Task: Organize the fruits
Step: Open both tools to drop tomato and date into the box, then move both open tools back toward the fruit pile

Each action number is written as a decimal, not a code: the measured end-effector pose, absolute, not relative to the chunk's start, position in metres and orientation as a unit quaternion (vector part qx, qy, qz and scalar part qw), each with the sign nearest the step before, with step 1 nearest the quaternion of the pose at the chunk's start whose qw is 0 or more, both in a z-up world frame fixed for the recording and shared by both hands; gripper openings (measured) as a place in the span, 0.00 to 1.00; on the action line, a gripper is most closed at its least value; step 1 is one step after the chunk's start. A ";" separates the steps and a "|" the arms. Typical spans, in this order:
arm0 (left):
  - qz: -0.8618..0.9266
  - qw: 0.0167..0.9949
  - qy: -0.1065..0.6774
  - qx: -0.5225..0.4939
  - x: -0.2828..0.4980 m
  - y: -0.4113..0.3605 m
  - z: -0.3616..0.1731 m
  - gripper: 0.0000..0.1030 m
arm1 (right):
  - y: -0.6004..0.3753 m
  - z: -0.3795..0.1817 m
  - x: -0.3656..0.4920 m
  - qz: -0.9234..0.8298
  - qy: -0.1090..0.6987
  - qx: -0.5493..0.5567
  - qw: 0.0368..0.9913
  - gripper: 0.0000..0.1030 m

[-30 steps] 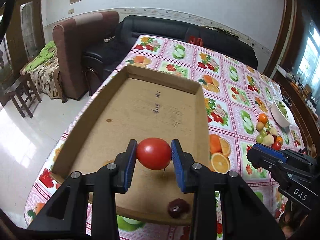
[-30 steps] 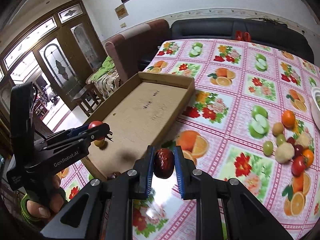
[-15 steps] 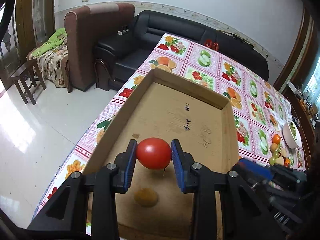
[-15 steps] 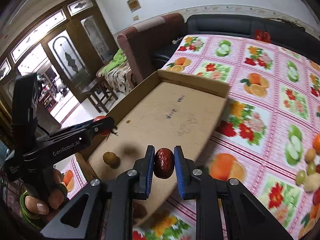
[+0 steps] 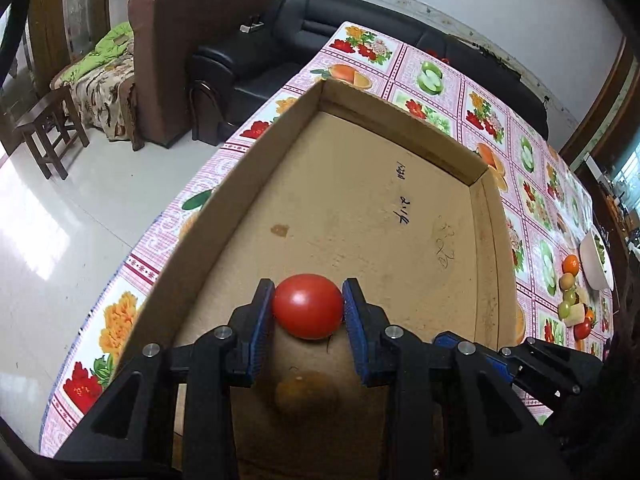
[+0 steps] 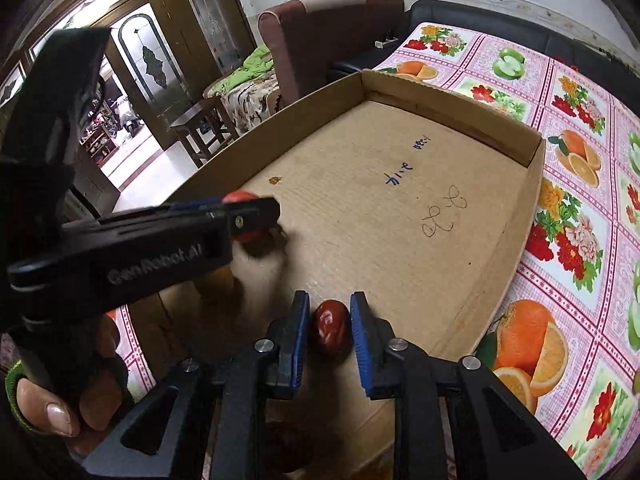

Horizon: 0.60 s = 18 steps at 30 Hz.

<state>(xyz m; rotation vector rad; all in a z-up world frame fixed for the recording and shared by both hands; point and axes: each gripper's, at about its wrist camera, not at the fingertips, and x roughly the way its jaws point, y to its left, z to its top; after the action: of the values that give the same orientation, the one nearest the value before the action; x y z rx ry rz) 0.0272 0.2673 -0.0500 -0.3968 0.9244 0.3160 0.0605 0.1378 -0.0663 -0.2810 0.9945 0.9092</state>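
A shallow cardboard tray point(image 5: 360, 200) lies on the fruit-print tablecloth. My left gripper point(image 5: 308, 294) is shut on a red tomato point(image 5: 308, 306), hanging low over the tray's near end; a yellow-brown fruit point(image 5: 306, 396) lies on the cardboard just beneath it. In the right wrist view the left gripper point(image 6: 256, 212) crosses from the left with the tomato point(image 6: 250, 236) at its tip. My right gripper point(image 6: 330, 312) is down over the tray point(image 6: 400, 208), and its jaws are opening. A dark red date point(image 6: 330, 326) rests on the cardboard between the pads, with thin gaps on both sides.
A pile of small fruits point(image 5: 576, 304) and a white bowl point(image 5: 596, 260) sit far right on the table. A black sofa point(image 5: 320, 28), a brown armchair point(image 5: 192, 24) and a wooden stool point(image 5: 48, 128) stand beyond the table edge. A person's hand point(image 6: 52, 408) holds the left gripper.
Both grippers moved left and down over the tray's near end. The right gripper carried the date from above the tablecloth into the tray and its pads have eased off it. The tomato stays gripped.
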 end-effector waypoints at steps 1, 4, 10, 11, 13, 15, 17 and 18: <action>0.150 0.864 0.443 -0.189 0.027 0.267 -0.051 0.32 | 0.138 -0.067 0.061 0.418 0.458 -0.133 0.773 0.20; 0.151 0.864 0.443 -0.186 0.027 0.266 -0.050 0.32 | 0.138 -0.067 0.059 0.417 0.455 -0.140 0.774 0.21; 0.153 0.869 0.433 -0.187 0.022 0.265 -0.040 0.32 | 0.134 -0.062 0.057 0.423 0.459 -0.127 0.771 0.32; 0.153 0.870 0.430 -0.188 0.020 0.265 -0.037 0.32 | 0.131 -0.060 0.056 0.422 0.458 -0.126 0.772 0.32; 0.149 0.873 0.423 -0.193 0.016 0.264 -0.031 0.32 | 0.129 -0.057 0.057 0.424 0.457 -0.124 0.772 0.32; 0.144 0.875 0.418 -0.197 0.013 0.262 -0.026 0.37 | 0.121 -0.050 0.055 0.425 0.454 -0.118 0.775 0.32; 0.144 0.879 0.411 -0.195 0.008 0.257 -0.020 0.41 | 0.110 -0.042 0.053 0.425 0.449 -0.109 0.779 0.32; 0.145 0.881 0.407 -0.191 0.007 0.253 -0.017 0.41 | 0.103 -0.037 0.052 0.423 0.447 -0.102 0.782 0.32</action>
<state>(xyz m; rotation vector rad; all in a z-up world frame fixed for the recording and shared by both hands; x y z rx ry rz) 0.0069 0.2535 -0.0173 -0.3988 0.8480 0.3021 0.0518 0.1027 -0.0374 -0.2196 0.9653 0.9136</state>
